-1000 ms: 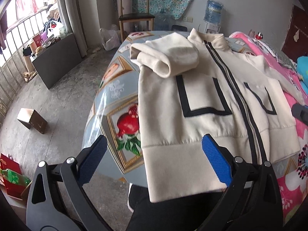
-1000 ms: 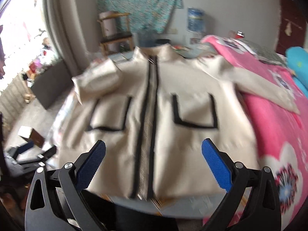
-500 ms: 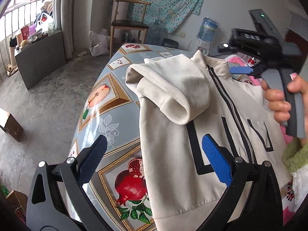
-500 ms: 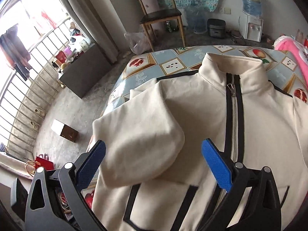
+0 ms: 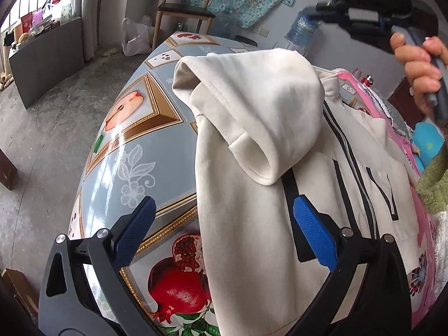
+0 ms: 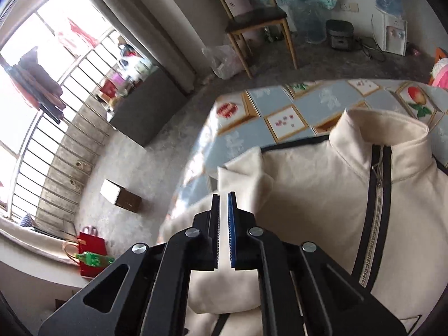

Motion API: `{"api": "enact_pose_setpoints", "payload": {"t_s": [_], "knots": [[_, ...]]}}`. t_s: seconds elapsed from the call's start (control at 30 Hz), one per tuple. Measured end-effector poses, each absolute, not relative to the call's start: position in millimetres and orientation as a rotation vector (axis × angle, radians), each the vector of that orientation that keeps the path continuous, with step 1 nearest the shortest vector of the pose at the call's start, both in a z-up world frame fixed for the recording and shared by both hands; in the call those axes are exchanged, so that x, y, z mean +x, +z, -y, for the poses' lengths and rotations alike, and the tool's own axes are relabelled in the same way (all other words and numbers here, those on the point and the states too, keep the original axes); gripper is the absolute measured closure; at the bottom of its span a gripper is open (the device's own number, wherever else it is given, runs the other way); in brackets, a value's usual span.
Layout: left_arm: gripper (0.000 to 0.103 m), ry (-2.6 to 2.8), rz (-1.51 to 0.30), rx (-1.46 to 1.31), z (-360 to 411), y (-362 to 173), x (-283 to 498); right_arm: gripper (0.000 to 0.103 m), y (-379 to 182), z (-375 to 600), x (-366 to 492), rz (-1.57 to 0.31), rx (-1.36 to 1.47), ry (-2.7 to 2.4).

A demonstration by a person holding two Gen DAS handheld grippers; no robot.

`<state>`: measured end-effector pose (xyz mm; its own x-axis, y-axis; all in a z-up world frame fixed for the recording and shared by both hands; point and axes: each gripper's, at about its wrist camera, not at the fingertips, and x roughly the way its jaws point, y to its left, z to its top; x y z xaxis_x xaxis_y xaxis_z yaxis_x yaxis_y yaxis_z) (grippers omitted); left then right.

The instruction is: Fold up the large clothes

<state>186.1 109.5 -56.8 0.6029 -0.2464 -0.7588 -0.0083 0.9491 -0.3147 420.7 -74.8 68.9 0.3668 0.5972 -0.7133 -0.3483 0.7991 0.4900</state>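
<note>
The cream jacket (image 5: 252, 196) lay face up on the counter (image 5: 134, 128), its zip running from the lower right of the left wrist view up to the collar at the upper right. The folded sleeve (image 5: 260, 103) sat doubled over the chest in the centre of that view, cuff opening toward the camera.

The left tongs (image 5: 221, 229) were spread wide and held nothing, hovering above the jacket's side edge low in the frame. The right tongs (image 6: 223, 231) were nearly closed, only a thin slit between the pads; the sleeve fabric (image 6: 246, 184) lay just past the tips in mid-frame, but whether any cloth was pinched could not be told.

Judging by this, the sleeve lay straight ahead of both, the right tongs nearer.
</note>
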Motion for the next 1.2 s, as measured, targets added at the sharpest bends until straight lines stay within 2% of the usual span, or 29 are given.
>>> {"api": "enact_pose_setpoints", "payload": {"t_s": [0.13, 0.2, 0.23, 0.27, 0.4, 0.6, 0.63, 0.67, 0.7, 0.77, 0.8, 0.83, 0.93, 1.07, 1.2], "knots": [[0.008, -0.128, -0.925, -0.334, -113, -55, 186, 0.096, 101, 55, 419, -1.001, 0.265, 0.662], [0.008, -0.122, -0.906, -0.333, -113, -48, 184, 0.081, 99, 48, 415, -1.025, 0.244, 0.677], [0.008, -0.12, -0.895, -0.326, -112, -44, 184, 0.057, 94, 51, 410, -1.037, 0.233, 0.657], [0.008, -0.118, -0.882, -0.312, -110, -38, 184, 0.044, 88, 57, 405, -1.045, 0.228, 0.632], [0.008, -0.129, -0.849, -0.187, -91, -18, 198, 0.044, 37, 101, 385, -1.163, 0.281, 0.527], [0.008, -0.176, -0.863, 0.213, -17, -19, 237, 0.044, -15, 173, 350, -1.245, 0.398, 0.399], [0.015, -0.161, -0.871, 0.255, -9, -23, 243, 0.044, -19, 180, 345, -1.249, 0.407, 0.392], [0.028, -0.15, -0.874, 0.288, -4, -26, 247, 0.044, -19, 187, 341, -1.249, 0.412, 0.387], [0.048, -0.132, -0.89, 0.329, 1, -30, 253, 0.044, -20, 193, 338, -1.244, 0.411, 0.383], [0.065, -0.107, -0.895, 0.336, -3, -28, 259, 0.044, -18, 201, 333, -1.227, 0.407, 0.38], [0.08, -0.108, -0.899, 0.317, -7, -25, 261, 0.044, -16, 205, 332, -1.217, 0.41, 0.383], [0.089, -0.115, -0.906, 0.282, -15, -19, 264, 0.044, -14, 207, 332, -1.21, 0.417, 0.389], [0.095, -0.168, -0.902, 0.077, -50, 12, 271, 0.044, -14, 208, 334, -1.197, 0.47, 0.434], [0.095, -0.186, -0.867, -0.167, -100, 47, 288, 0.044, -21, 200, 342, -1.208, 0.606, 0.522], [0.095, -0.155, -0.861, -0.393, -155, 58, 312, 0.044, -31, 181, 351, -1.236, 0.728, 0.61]]}}
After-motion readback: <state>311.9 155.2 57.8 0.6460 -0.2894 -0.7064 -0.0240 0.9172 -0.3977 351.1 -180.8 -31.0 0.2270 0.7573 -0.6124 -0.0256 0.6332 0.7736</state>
